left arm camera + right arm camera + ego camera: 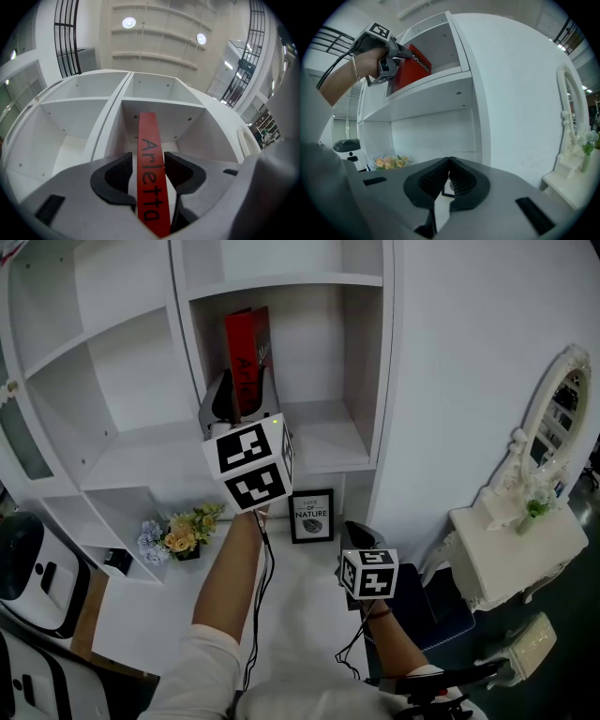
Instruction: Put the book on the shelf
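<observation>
A red book [248, 352] stands upright in the middle compartment of the white shelf [328, 442], its lower edge on the shelf board. In the left gripper view its spine [151, 159] runs up between the two pads, with a thin gap on each side. My left gripper [234, 395] is open around the book's near edge; the right gripper view shows it [386, 61] at the red cover [410, 70]. My right gripper [361, 540] hangs lower at the right, away from the shelf, its jaws [449, 176] shut on nothing.
Below the shelf stand a black-framed print [311, 515] and a small bunch of flowers [183, 535]. A white dressing table [525, 549] with an ornate mirror [562, 409] is at the right. A white rounded device [33, 568] sits at the left edge.
</observation>
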`<state>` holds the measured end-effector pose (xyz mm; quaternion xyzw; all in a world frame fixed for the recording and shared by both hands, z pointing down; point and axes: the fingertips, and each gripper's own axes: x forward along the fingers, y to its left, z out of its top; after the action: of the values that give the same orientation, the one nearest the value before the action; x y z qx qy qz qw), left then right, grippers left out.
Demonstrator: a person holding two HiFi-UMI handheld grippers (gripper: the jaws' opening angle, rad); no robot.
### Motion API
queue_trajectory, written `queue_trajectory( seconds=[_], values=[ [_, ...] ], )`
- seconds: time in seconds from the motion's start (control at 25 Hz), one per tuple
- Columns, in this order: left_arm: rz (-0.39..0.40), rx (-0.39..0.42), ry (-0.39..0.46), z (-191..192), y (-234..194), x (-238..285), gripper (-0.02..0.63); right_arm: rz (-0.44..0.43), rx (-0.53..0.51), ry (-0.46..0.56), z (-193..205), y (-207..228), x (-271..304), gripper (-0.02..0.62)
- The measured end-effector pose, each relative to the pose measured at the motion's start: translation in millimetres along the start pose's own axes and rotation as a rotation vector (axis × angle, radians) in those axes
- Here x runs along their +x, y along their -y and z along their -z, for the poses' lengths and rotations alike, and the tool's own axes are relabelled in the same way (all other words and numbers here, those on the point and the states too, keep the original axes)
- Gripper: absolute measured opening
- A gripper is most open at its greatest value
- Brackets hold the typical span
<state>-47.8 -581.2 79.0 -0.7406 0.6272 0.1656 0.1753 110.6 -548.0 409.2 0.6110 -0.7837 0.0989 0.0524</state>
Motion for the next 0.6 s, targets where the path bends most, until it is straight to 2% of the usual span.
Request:
queue_trajectory(
  seconds=[0.6],
  values=[
    [0.022,0.013,-0.006,-15.4,-2.6,-46.0,0.209,-0.010,-0.019,0.034,-8.9,-27.5,-32.8,0.021]
  ],
)
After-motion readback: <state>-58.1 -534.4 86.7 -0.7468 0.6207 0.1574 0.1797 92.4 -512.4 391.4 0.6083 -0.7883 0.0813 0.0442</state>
